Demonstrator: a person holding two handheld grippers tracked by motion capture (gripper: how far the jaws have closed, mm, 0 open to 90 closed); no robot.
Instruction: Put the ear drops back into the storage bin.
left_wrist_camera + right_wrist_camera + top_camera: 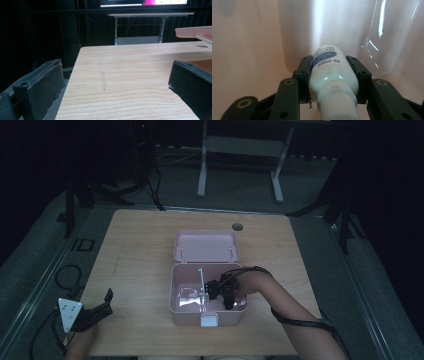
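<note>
Well to the left of the pink box point(207, 312), near the table's point(140, 250) front corner, the left gripper point(102, 305) rests with its jaws spread wide and nothing between them. The box sits in the middle of the table, its lid point(206, 246) thrown back and a clear divider point(201, 285) standing inside. In the box's right compartment the right gripper point(223, 292) is clamped on a white bottle point(332, 75), ribbed cap toward the camera, its base pointing at the pink wall.

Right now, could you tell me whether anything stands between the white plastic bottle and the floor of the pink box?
Nothing visible does: the white plastic bottle, clamped in the right gripper, faces bare pink box wall.
</note>
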